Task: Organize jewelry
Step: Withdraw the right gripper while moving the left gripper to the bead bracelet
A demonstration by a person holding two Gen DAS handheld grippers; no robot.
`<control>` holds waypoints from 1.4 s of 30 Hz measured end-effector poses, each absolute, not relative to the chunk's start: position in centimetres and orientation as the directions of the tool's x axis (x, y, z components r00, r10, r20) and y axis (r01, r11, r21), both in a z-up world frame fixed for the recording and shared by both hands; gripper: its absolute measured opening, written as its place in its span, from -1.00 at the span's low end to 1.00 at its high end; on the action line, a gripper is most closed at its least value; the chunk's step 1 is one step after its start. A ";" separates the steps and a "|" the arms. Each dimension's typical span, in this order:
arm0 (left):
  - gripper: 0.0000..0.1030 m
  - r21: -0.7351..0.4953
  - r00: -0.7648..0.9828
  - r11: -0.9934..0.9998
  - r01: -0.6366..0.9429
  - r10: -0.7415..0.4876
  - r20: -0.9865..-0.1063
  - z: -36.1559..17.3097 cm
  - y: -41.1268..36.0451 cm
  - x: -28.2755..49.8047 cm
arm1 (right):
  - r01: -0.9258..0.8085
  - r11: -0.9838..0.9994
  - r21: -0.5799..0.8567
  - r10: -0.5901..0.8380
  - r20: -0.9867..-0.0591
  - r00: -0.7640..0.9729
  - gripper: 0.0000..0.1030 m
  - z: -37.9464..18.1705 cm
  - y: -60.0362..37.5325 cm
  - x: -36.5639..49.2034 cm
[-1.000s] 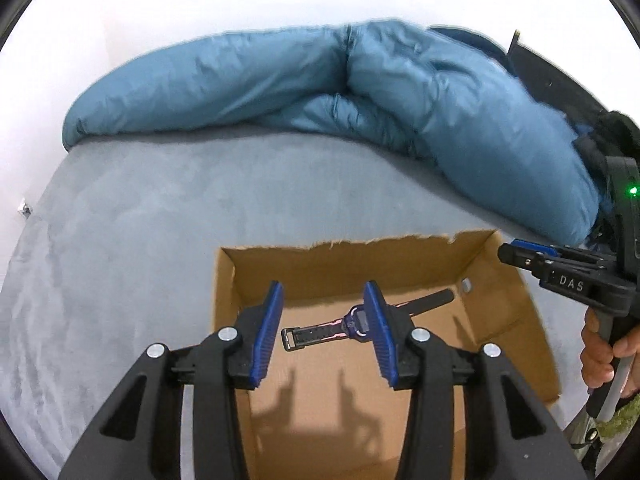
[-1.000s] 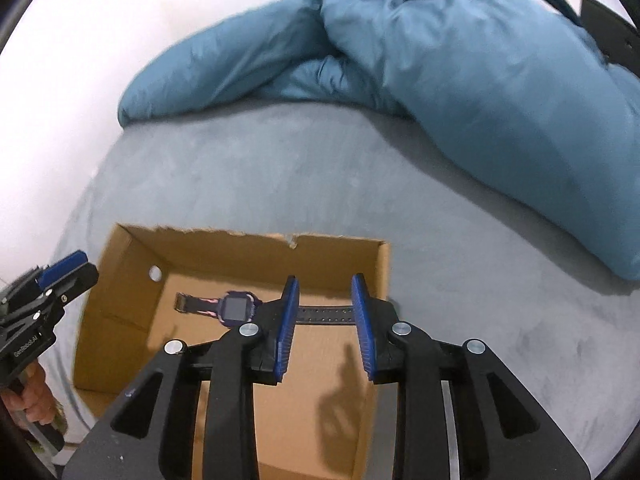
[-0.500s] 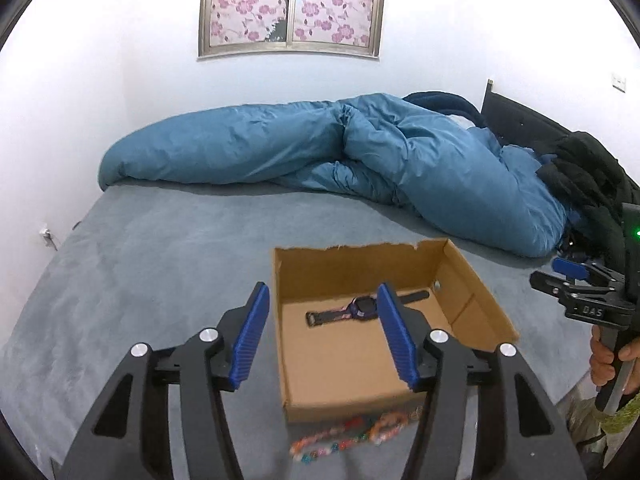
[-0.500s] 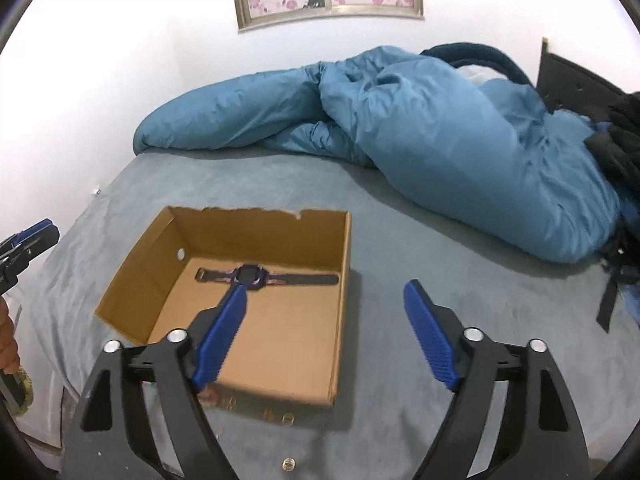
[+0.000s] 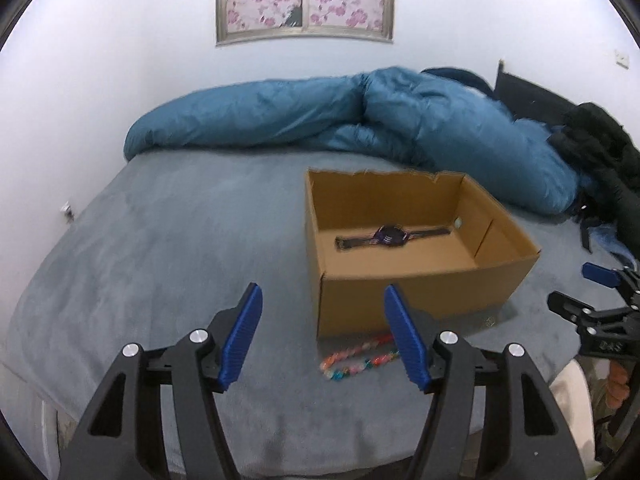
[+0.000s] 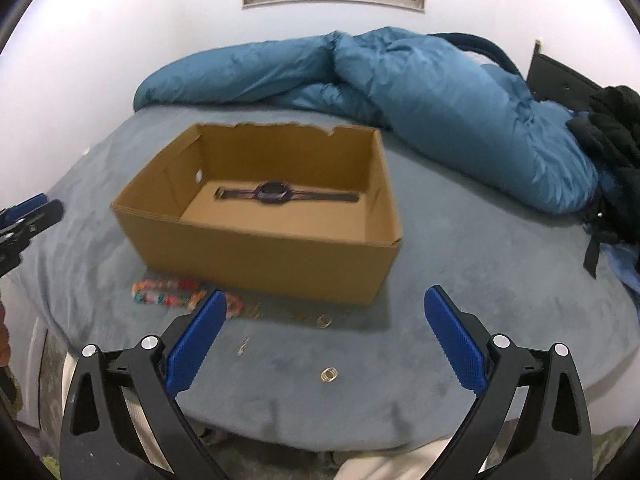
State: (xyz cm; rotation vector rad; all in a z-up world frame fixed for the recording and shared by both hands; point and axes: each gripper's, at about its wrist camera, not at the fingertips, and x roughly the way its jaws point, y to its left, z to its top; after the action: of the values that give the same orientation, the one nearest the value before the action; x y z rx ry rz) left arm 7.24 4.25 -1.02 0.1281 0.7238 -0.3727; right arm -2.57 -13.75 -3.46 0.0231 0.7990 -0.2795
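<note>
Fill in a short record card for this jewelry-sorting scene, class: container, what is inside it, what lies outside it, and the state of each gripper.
container: open cardboard box on the grey bed
inside: watch, lying flat
outside: colourful bead bracelets and small gold rings in front of the box
left gripper: open, jaws just widened, nothing between them
right gripper: open wide, jaws just widened, nothing held

Purple watch [image 6: 272, 193] lies flat in the cardboard box [image 6: 256, 252]; beaded bracelets [image 6: 172, 294] lie before it.
</note>
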 end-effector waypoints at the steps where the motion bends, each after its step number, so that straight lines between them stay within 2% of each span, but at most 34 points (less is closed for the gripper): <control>1: 0.19 -0.013 0.685 0.929 0.370 -0.282 -0.672 -1.5 4.4 7.4 | 0.252 0.964 -0.085 -0.236 -0.709 0.664 0.85 -3.8 -13.2 -2.6; 6: 0.19 0.035 0.688 0.942 0.335 -0.219 -0.692 -4.7 4.8 8.2 | 0.232 0.971 -0.052 -0.200 -0.705 0.680 0.85 -5.4 -12.0 -2.6; 13: 0.18 0.026 0.655 0.925 0.380 -0.249 -0.713 -7.9 4.4 9.0 | 0.227 0.972 -0.056 -0.197 -0.717 0.669 0.85 -8.0 -11.4 -2.0; 20: -0.11 0.066 0.602 0.884 0.463 -0.259 -0.755 -10.9 2.5 10.2 | 0.192 0.981 0.018 -0.117 -0.737 0.666 0.84 -9.7 -11.5 -1.8; 29: -0.50 0.051 0.549 0.885 0.463 -0.241 -0.801 -12.9 1.5 12.3 | 0.181 0.983 0.037 -0.095 -0.740 0.666 0.84 -10.1 -11.3 -1.6; 36: -0.52 0.022 0.501 0.868 0.496 -0.265 -0.824 -13.2 0.8 11.3 | 0.182 0.982 0.055 -0.083 -0.737 0.671 0.84 -10.0 -11.5 -1.7; 42: -0.52 0.032 0.472 0.888 0.459 -0.213 -0.855 -14.6 1.4 11.5 | 0.183 0.980 0.078 -0.067 -0.740 0.669 0.84 -10.1 -11.6 -2.0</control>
State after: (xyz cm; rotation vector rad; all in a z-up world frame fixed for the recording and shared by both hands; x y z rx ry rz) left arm 11.48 1.38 -14.63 0.2733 0.9992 -0.4178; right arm -1.95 -11.63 -10.08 0.1503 0.8265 -0.1415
